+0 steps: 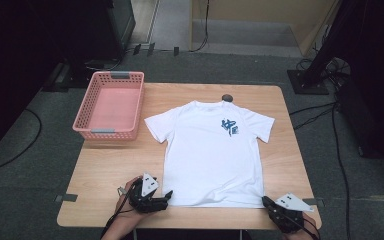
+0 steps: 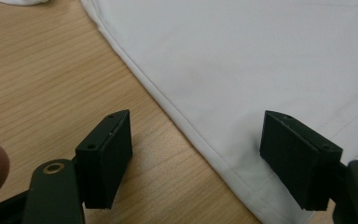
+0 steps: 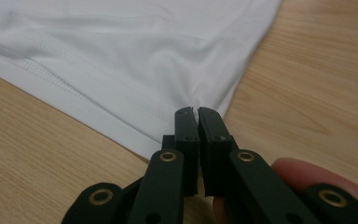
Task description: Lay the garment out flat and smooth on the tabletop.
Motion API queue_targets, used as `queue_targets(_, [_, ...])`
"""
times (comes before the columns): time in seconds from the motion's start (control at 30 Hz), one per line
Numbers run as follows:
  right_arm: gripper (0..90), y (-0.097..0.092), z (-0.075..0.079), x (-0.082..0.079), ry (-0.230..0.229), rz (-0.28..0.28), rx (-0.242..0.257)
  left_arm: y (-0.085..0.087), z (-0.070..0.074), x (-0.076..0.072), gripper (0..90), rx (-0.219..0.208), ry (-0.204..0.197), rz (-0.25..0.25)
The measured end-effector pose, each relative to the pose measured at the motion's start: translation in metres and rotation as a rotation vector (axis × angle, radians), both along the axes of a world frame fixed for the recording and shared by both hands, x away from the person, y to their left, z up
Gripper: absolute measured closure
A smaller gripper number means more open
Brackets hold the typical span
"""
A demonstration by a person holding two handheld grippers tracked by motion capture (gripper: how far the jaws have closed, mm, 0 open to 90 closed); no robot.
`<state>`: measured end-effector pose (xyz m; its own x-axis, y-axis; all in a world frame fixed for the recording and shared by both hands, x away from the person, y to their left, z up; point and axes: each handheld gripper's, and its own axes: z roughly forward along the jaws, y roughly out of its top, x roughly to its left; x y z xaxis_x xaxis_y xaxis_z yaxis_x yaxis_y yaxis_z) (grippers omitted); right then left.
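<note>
- Black right gripper (image 1: 268, 204) at the near right edge of the wooden table (image 1: 110, 165), jaws pressed together on the near right hem corner of the white T-shirt (image 1: 212, 160); cloth puckered just ahead of the pads in the right gripper view.
- Black left gripper (image 1: 166, 196) at the near left hem corner, jaws spread wide, one over bare wood, the other over the cloth; corner between them, not pinched.
- Hem seam running slantwise between the spread jaws in the left gripper view.
- White T-shirt spread flat, front up, in the middle of the table, hem toward the person, collar toward the far edge.
- Blue print (image 1: 228, 127) on the chest.
- Pink basket (image 1: 111, 105) at the far left corner, just beside the left sleeve.
- Small dark round thing (image 1: 227, 97) just beyond the collar.
</note>
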<state>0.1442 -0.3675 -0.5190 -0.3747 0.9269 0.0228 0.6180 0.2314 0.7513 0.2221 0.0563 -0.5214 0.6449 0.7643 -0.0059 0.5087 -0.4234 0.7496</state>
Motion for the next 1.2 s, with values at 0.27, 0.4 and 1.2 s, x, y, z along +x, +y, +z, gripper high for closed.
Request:
queue_targets(0.27, [65.0, -0.033, 0.001, -0.004, 0.029, -0.038, 0.115, 0.0, 0.0, 0.0, 25.7, 0.0, 0.0, 0.003])
queue_targets(0.4, [45.6, -0.038, 0.006, 0.0, -0.006, -0.076, 0.139, 0.0, 0.0, 0.0, 25.6, 0.0, 0.0, 0.002])
queue_targets(1.2, [3.0, -0.061, -0.011, 0.038, 0.021, -0.271, -0.006, 0.007, 0.004, 0.001, 2.3, -0.014, 0.02, -0.011])
